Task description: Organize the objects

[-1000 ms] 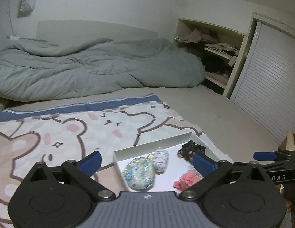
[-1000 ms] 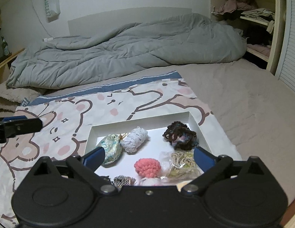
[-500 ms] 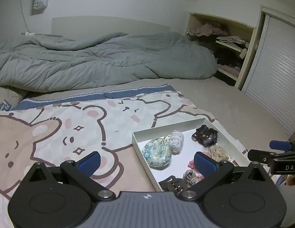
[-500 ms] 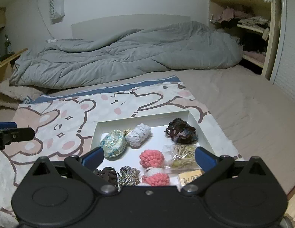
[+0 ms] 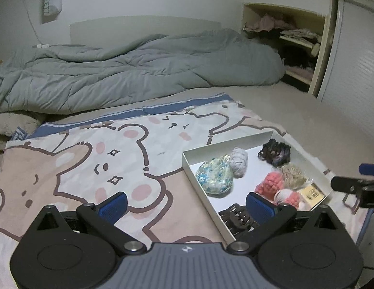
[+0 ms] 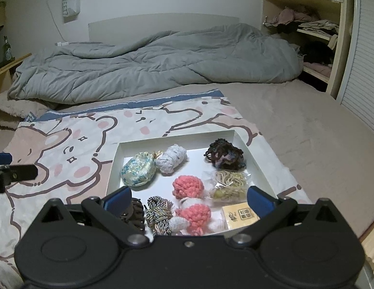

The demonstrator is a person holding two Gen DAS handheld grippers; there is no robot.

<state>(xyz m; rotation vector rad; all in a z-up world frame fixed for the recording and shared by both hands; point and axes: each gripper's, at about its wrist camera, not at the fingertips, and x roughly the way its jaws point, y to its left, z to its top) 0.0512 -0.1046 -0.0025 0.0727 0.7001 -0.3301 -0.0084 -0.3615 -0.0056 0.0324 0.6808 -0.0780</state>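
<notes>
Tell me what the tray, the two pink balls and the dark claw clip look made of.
Tray: likely matte white cardboard, with thin flat walls. Pink balls: chunky crocheted yarn, with visible looped stitches. Claw clip: probably dark brown plastic, smooth with curved teeth, partly hidden.

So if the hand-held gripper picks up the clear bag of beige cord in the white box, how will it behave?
The clear bag of beige cord will probably feel light and floppy, since it looks loosely filled and crumpled. The glossy film may slip between the fingers. Pushed, it would likely slide rather than roll, as it lies flat in the white box.
</notes>
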